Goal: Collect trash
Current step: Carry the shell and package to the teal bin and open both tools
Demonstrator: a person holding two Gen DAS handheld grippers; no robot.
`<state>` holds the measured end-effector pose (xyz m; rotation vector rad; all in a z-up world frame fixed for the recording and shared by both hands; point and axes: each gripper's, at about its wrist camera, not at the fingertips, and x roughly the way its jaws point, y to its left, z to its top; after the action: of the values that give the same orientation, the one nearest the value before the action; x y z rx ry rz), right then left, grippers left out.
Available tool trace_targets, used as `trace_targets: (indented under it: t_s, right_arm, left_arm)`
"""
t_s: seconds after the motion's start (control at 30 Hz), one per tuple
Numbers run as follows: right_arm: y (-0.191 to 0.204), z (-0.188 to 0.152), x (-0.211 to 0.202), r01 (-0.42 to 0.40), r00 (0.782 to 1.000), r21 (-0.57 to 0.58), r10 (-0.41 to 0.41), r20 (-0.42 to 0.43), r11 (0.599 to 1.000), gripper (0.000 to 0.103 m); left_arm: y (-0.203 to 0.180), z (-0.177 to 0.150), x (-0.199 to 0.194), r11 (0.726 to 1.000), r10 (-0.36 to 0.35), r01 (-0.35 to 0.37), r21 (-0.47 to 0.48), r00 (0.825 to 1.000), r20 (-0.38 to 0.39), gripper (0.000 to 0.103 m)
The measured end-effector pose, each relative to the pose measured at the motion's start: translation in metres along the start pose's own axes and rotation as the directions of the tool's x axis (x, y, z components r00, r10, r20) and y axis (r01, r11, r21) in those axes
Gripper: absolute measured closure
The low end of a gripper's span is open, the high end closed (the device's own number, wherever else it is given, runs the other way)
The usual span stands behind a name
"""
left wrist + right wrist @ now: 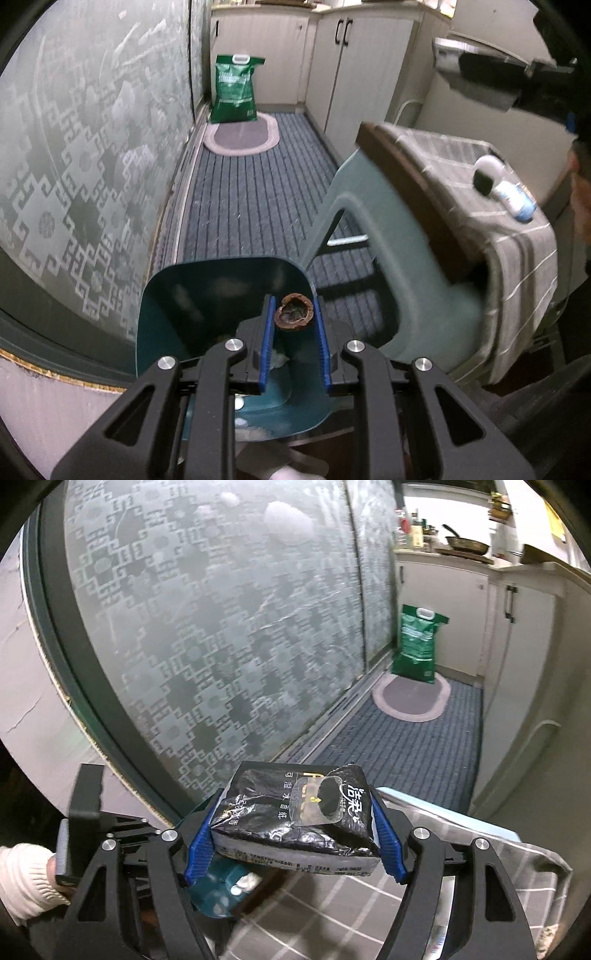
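Note:
In the left wrist view my left gripper is shut on a brown walnut shell half, pinched between its blue pads above the open mouth of a teal trash bin. Pale scraps lie in the bin's bottom. In the right wrist view my right gripper is shut on a black, crumpled tissue pack, its blue pads pressed on both ends. Below that pack the teal bin shows with white bits inside. The left gripper's black body and a white-sleeved hand sit at the lower left.
A teal chair with a grey checked cloth stands right of the bin; a white bottle lies on the cloth. A frosted glass door runs along the left. Striped floor matting, a green bag and white cabinets lie beyond.

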<state>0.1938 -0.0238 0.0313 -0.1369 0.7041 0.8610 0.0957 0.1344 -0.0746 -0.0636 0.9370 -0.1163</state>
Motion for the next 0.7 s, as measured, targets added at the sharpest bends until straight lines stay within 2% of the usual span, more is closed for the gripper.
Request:
trace_targets:
  t_s: [0.53, 0.7]
  right_arm:
    - [0.05, 0.004, 0.054, -0.065, 0.992, -0.004, 0.064, -0.11, 0.998, 0.029]
    - [0.06, 0.0, 0.073, -0.066, 0.986, 0.003, 0.066, -0.154, 0.998, 0.029]
  left_arm:
    - [0.024, -0.039, 0.036, 1.0, -0.011, 0.009, -0.012, 0.987, -0.158, 0.081]
    - [0.03, -0.044, 0.038, 1.0, -0.012, 0.01, -0.012, 0.984, -0.178, 0.079]
